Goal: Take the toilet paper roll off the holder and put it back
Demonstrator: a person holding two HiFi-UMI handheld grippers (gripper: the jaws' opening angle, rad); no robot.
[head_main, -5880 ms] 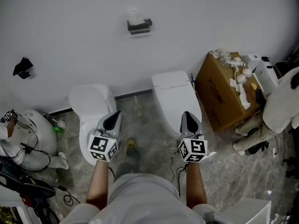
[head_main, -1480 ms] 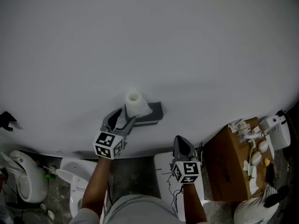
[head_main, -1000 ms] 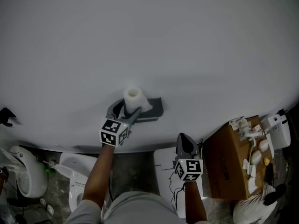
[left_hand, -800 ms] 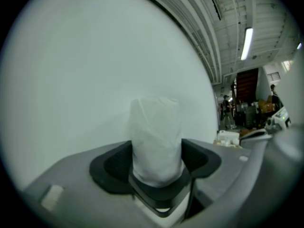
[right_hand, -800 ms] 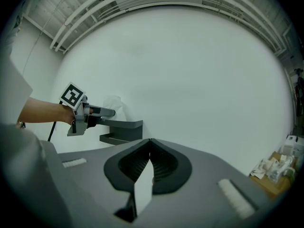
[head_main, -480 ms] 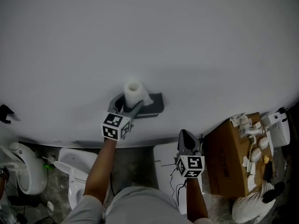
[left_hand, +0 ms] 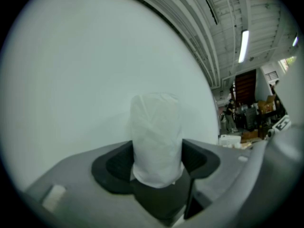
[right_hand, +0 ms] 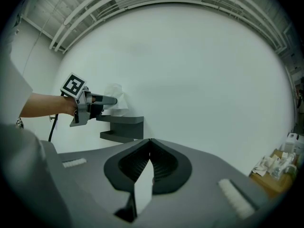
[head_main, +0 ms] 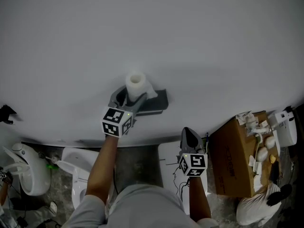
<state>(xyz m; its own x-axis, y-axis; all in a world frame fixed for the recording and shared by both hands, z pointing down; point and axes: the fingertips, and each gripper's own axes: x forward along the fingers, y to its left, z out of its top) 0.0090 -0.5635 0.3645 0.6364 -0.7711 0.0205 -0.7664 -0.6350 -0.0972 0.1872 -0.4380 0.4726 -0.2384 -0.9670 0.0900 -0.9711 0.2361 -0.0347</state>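
Since a second and a half ago, the left gripper (head_main: 127, 100) has been carried up from beside the toilet paper roll (head_main: 135, 83) and set around it. The scene is filled by the white wall (head_main: 199, 42). Lower right, a cardboard box (head_main: 232, 158) is seen on the floor with small white items piled on top. A dark grey holder (head_main: 156, 101) is fixed to the wall, and the roll is stood upright on its left end. The roll's long axis is held vertical and its open core is turned up toward the head view. In the left gripper view the roll is framed squarely between the two jaws, with a ribbed pad laid against each flank. The jaws are held wide and are clamped on the roll's lower half, while the top is left clear above them. The right gripper (head_main: 189, 133) is kept low and well apart from the holder, its jaws pressed together with nothing between them.
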